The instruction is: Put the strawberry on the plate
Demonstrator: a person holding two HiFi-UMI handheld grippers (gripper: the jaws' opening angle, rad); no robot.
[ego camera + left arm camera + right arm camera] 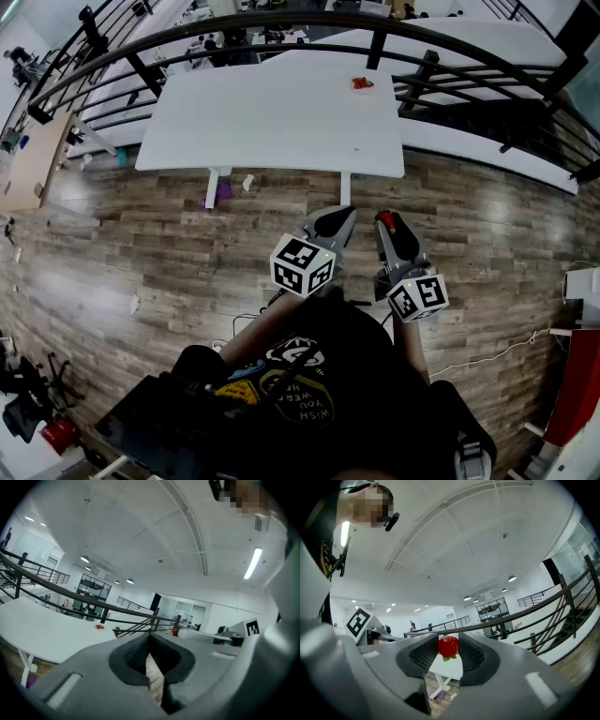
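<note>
A red strawberry (448, 646) with green leaves is pinched between the pads of my right gripper (449, 645). In the head view the strawberry (385, 223) shows at the tip of the right gripper (386, 225), held over the wood floor short of the white table (272, 122). Beside it my left gripper (339, 217) has its pads together with nothing between them, as the left gripper view (149, 641) also shows. A small red thing (362, 83) lies near the table's far right corner; I cannot make out a plate.
A dark curved railing (281, 28) runs behind the table. A purple object (223, 192) lies on the floor by the table's left leg (212, 186). A wooden desk (33, 159) stands at far left. The person's body fills the lower middle of the head view.
</note>
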